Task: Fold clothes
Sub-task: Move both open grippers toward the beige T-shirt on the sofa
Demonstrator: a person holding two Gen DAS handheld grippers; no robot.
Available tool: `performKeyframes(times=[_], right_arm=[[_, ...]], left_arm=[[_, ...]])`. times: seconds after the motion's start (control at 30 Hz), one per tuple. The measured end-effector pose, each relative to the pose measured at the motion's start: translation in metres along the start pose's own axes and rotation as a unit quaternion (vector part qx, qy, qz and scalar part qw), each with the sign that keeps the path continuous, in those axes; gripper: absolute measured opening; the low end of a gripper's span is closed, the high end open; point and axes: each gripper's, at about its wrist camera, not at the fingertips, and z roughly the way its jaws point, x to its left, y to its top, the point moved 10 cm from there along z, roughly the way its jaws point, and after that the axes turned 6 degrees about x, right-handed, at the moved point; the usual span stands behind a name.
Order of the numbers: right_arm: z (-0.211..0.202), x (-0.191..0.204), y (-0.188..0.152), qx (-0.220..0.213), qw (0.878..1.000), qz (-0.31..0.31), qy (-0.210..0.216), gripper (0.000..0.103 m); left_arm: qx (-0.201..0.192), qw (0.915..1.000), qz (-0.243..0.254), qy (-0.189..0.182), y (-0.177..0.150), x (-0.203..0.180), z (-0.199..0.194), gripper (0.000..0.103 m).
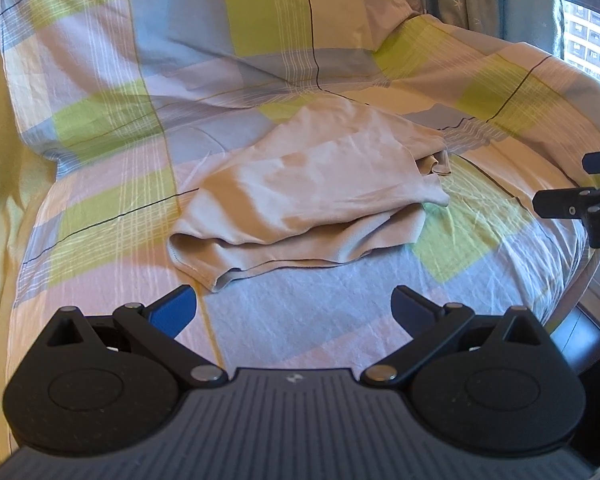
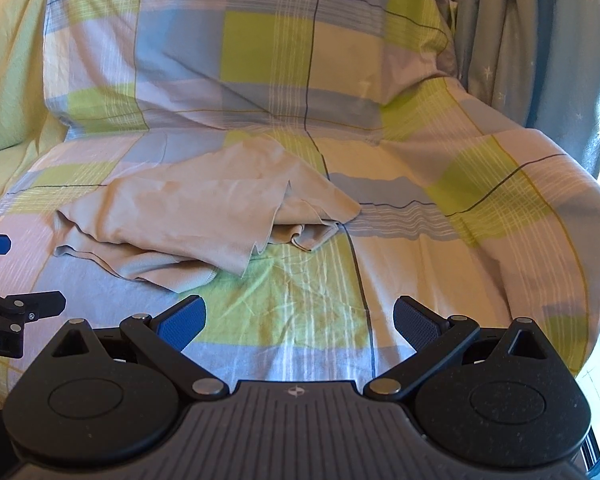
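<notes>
- Beige garment (image 1: 312,196), loosely folded in rumpled layers, lies on the bed (image 1: 112,184), on a plaid sheet of green, blue and pink.
- In the left wrist view its hemmed edge (image 1: 220,280) faces the camera, bottom layer sticking out under the top fold.
- In the right wrist view the garment sits left of centre; a bunched corner (image 2: 312,236) pokes out on its right side.
- Left gripper (image 1: 294,308): jaws wide open, empty, just short of the garment's near hem, not touching it.
- Right gripper (image 2: 300,320): jaws wide open, empty, above bare sheet, near the garment's front right edge, apart from it.
- Each gripper has one blue pad (image 1: 172,314) and one dark pad (image 1: 414,310).
- Right gripper also shows at the right edge of the left view; left gripper shows at the left edge of the right view.
- Plaid pillow (image 2: 236,48) stands behind the garment at the head of the bed.
- Grey-blue curtain (image 2: 532,48) hangs at far right; window (image 1: 588,20) with buildings outside at the top right of the left view.
</notes>
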Motion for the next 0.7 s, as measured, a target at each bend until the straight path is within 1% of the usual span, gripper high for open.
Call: performKeyframes(times=[0.1, 0.23, 0.33, 0.37, 0.4, 0.43, 0.47, 0.5, 0.53, 0.57, 0.6, 0.63, 0.7], right_arm=[[0.006, -0.003, 0.001, 0.005, 1.000, -0.007, -0.004, 0.103], [0.020, 0.001, 0.007, 0.009, 0.999, -0.035, -0.005, 0.103], [0.030, 0.013, 0.009, 0.004, 0.997, -0.079, 0.017, 0.103], [0.034, 0.020, 0.009, 0.001, 0.994, -0.103, 0.026, 0.102], [0.037, 0.027, 0.008, -0.002, 0.991, -0.129, 0.035, 0.099], [0.041, 0.034, 0.007, -0.006, 0.987, -0.158, 0.041, 0.093], [0.045, 0.039, 0.007, -0.010, 0.982, -0.184, 0.042, 0.088], [0.050, 0.043, 0.007, -0.013, 0.978, -0.205, 0.042, 0.080], [0.055, 0.047, 0.008, -0.014, 0.974, -0.224, 0.043, 0.075], [0.060, 0.051, 0.008, -0.016, 0.969, -0.242, 0.043, 0.074], [0.065, 0.054, 0.009, -0.016, 0.964, -0.261, 0.045, 0.070], [0.070, 0.058, 0.009, -0.015, 0.959, -0.280, 0.047, 0.066], [0.079, 0.064, 0.010, -0.017, 0.948, -0.316, 0.049, 0.060]], left_arm=[[0.001, 0.9999, 0.006, -0.009, 0.001, -0.001, 0.008, 0.102], [-0.001, 0.9996, 0.028, -0.009, 0.001, 0.007, 0.017, 0.102], [-0.002, 0.9988, 0.047, -0.009, 0.001, 0.012, 0.023, 0.100], [-0.005, 0.9981, 0.061, -0.009, 0.002, 0.012, 0.026, 0.096], [-0.006, 0.9973, 0.072, -0.010, 0.003, 0.012, 0.029, 0.091], [-0.005, 0.9968, 0.079, -0.014, 0.006, 0.012, 0.033, 0.088], [-0.004, 0.9963, 0.083, -0.019, 0.008, 0.013, 0.037, 0.080], [-0.004, 0.9958, 0.088, -0.024, 0.011, 0.012, 0.040, 0.076], [-0.004, 0.9950, 0.096, -0.029, 0.014, 0.011, 0.044, 0.071], [-0.005, 0.9941, 0.103, -0.034, 0.017, 0.009, 0.048, 0.063], [-0.007, 0.9928, 0.113, -0.037, 0.020, 0.006, 0.051, 0.053], [-0.012, 0.9910, 0.128, -0.038, 0.024, 0.002, 0.054, 0.050], [-0.021, 0.9866, 0.156, -0.042, 0.031, -0.006, 0.059, 0.049]])
